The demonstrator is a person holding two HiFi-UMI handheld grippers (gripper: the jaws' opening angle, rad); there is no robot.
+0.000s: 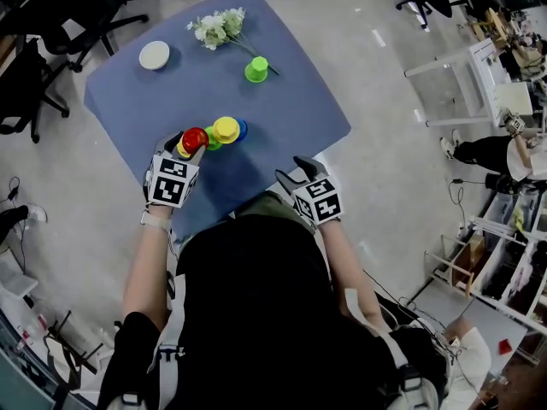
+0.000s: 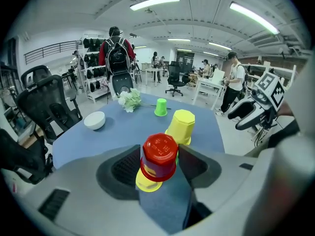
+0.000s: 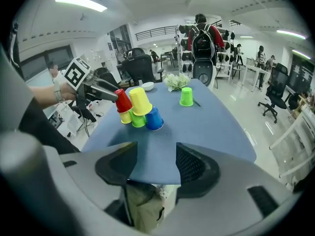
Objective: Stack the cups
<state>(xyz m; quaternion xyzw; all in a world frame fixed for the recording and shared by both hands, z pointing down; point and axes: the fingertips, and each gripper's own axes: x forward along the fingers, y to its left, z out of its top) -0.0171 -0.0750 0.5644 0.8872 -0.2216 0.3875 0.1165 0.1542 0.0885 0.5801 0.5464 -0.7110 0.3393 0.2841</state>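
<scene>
A red cup sits upside down between the jaws of my left gripper, whose pads press on its sides. It rests slightly tilted on a small yellow cup. Just behind stands a larger yellow cup, upside down on a green cup and a blue cup. Another green cup stands alone, farther back on the blue table. My right gripper hangs open and empty over the table's near edge, to the right of the cluster.
A white bowl and a bunch of white flowers lie at the table's far side. Office chairs stand on the floor at the left. White desks and people are at the right.
</scene>
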